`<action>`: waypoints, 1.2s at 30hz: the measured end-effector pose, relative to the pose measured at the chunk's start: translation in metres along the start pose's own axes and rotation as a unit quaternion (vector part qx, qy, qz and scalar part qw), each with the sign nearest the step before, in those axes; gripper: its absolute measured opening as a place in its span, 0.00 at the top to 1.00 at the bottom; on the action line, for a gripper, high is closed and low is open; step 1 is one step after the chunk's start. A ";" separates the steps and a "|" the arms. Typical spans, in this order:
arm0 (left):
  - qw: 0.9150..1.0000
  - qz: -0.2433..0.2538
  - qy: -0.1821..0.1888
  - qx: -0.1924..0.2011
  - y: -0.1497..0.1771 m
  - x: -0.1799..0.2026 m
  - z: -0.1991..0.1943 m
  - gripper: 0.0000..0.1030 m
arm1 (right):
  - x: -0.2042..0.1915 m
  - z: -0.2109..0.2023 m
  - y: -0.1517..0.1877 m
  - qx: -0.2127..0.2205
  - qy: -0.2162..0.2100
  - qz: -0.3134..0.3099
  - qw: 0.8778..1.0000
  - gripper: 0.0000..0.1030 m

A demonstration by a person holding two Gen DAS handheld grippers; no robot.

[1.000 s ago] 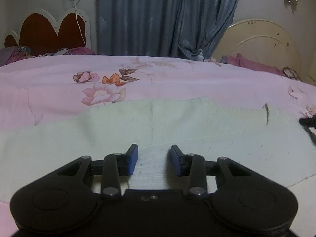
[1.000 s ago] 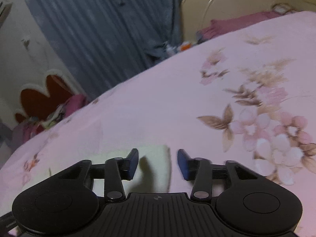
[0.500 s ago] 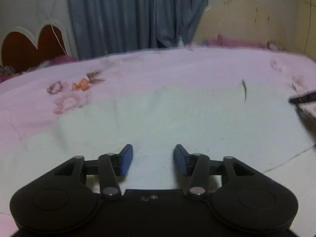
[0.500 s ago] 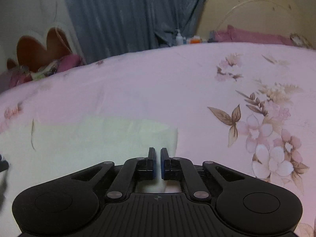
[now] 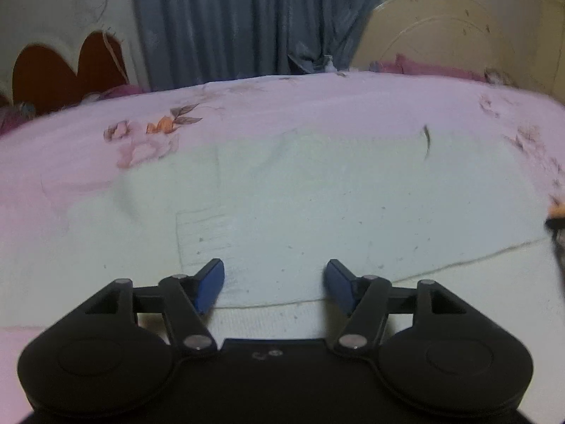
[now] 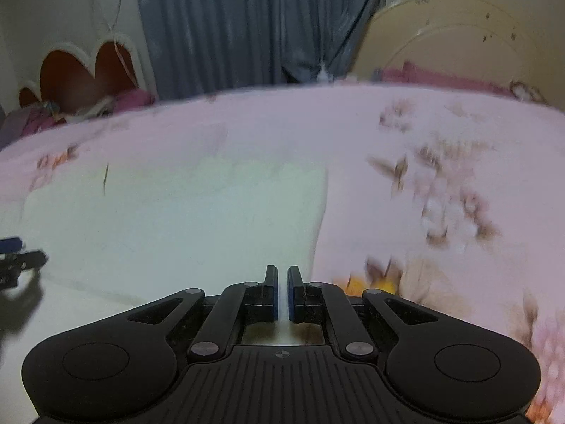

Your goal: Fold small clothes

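Observation:
A pale cream knitted garment (image 5: 317, 198) lies flat on the pink floral bedspread (image 5: 282, 106). My left gripper (image 5: 274, 284) is open wide, hovering low over the garment's near hem. In the right wrist view the same garment (image 6: 176, 219) fills the left half. My right gripper (image 6: 281, 293) is nearly closed, with a thin gap between the blue pads, low at the garment's near right corner. Whether cloth is pinched between the pads is not visible. The left gripper's tip (image 6: 14, 251) shows at the far left edge of that view.
A red heart-shaped headboard (image 5: 63, 70) stands at the back left, grey-blue curtains (image 5: 247, 17) at the back centre, and a cream round headboard (image 5: 441, 35) with pink bedding at the back right. The floral bedspread (image 6: 441, 183) extends to the right of the garment.
My right gripper closed from open and shifted over the garment's right corner. My left gripper opened wider and moved forward over the garment. Both views are blurred by motion.

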State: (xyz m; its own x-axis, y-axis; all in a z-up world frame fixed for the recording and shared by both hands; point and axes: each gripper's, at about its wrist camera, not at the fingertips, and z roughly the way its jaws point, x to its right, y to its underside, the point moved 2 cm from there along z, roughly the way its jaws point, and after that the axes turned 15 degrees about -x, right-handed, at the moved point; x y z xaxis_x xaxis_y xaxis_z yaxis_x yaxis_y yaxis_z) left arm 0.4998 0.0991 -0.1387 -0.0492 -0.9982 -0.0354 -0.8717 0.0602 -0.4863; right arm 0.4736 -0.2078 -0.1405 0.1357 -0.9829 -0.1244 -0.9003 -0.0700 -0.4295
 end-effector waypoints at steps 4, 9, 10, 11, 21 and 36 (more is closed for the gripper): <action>1.000 0.006 0.005 0.002 0.005 -0.006 -0.007 0.34 | -0.003 -0.014 0.002 0.014 -0.001 0.019 1.000 0.96; 1.000 -0.022 0.008 0.021 0.026 -0.039 -0.031 0.03 | -0.005 -0.031 0.020 0.033 -0.010 0.045 0.998 0.96; 0.999 -0.037 0.004 0.030 0.034 -0.052 -0.039 0.02 | -0.007 -0.034 0.024 0.030 -0.012 0.048 0.998 0.90; 0.998 -0.055 0.006 0.036 0.041 -0.070 -0.045 0.05 | -0.010 -0.034 0.027 0.027 -0.012 0.052 0.998 0.78; 0.936 -0.350 0.029 0.036 0.121 -0.283 -0.068 0.47 | -0.062 -0.032 0.032 0.033 -0.033 0.057 0.997 0.36; 0.804 -0.564 0.130 0.133 0.151 -0.400 -0.039 0.96 | -0.088 -0.047 0.019 0.043 -0.014 0.064 0.997 0.36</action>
State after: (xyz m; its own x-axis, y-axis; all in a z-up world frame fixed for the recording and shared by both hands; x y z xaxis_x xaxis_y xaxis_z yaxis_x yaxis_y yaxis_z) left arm 0.3690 0.5077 -0.1639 0.5703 -0.3841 0.7261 -0.2995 -0.9203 -0.2516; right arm 0.4255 -0.1306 -0.0955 0.0339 -0.9774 -0.2084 -0.8724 0.0728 -0.4833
